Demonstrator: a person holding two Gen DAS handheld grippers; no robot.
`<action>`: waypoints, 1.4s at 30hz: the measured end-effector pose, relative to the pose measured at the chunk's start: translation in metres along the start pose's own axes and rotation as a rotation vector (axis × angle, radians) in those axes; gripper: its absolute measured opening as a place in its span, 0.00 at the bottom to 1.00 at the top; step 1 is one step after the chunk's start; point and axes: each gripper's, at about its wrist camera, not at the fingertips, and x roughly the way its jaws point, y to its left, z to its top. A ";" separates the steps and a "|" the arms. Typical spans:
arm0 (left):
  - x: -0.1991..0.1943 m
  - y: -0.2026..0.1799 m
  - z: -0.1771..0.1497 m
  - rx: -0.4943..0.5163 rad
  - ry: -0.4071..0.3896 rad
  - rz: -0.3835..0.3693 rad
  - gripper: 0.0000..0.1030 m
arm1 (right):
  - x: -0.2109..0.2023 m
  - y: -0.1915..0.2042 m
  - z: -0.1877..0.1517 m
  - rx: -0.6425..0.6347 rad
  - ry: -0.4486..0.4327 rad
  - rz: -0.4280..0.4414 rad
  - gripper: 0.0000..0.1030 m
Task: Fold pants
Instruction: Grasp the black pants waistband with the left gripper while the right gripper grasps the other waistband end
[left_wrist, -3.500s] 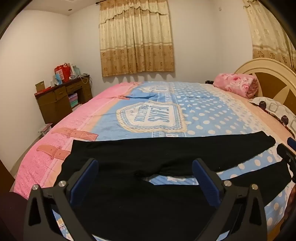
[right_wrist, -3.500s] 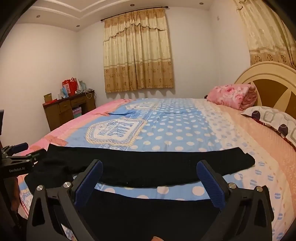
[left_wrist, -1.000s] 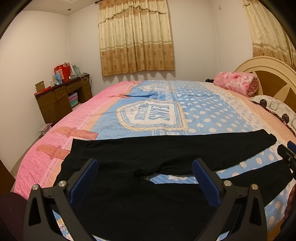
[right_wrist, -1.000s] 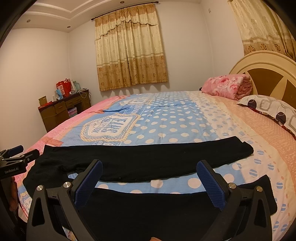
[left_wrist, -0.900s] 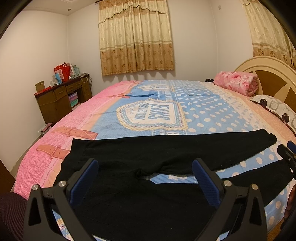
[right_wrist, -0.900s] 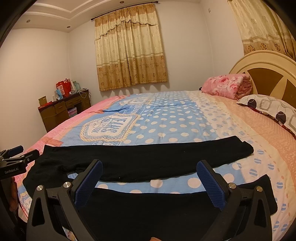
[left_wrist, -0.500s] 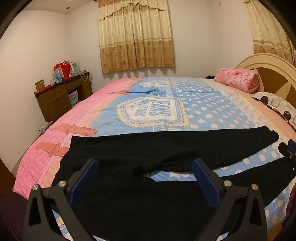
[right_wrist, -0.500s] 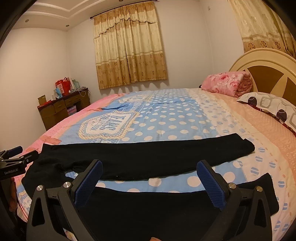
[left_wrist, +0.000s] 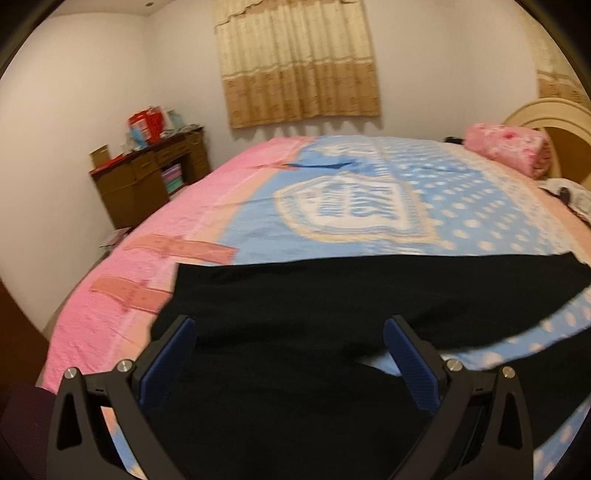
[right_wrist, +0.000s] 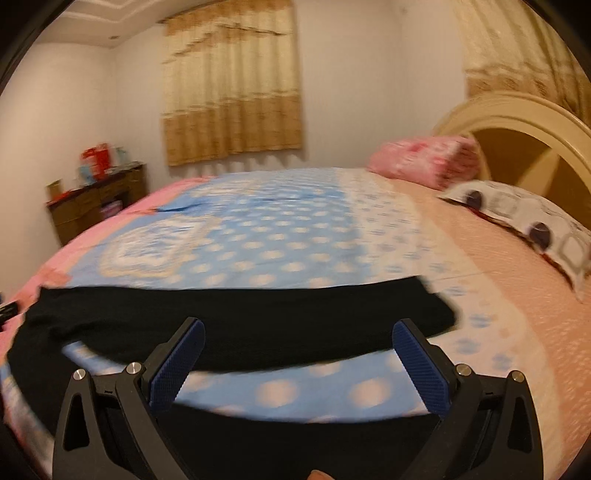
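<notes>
Pants (left_wrist: 332, 295): black, spread flat along near edge of bed (left_wrist: 258, 229), legs apart. Left view only: waist end, beside pink straps. Right view only: far leg's cuff, pillow (right_wrist: 524, 218), most of headboard (right_wrist: 517, 125).
Left hand-held gripper (left_wrist: 291, 350): wide, holding nothing, above waist.
Right hand-held gripper (right_wrist: 299, 354): wide, holding nothing, above legs (both frames blurred).
Near leg: cut off at bottom edge.

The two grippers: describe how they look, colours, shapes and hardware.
The left gripper and right gripper look alike: black angular frames with triangular cut-outs, silver round screw heads at the joints, and two flat fingers faced with dark blue ribbed pads. No cables or markings show.
</notes>
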 end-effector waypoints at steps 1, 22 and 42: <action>0.007 0.006 0.003 0.003 0.005 0.020 1.00 | 0.011 -0.022 0.008 0.016 0.016 -0.035 0.99; 0.183 0.130 0.031 -0.087 0.291 0.100 1.00 | 0.213 -0.163 0.037 0.153 0.387 -0.075 0.78; 0.219 0.126 0.036 -0.067 0.301 -0.149 0.17 | 0.225 -0.149 0.034 0.089 0.394 0.027 0.22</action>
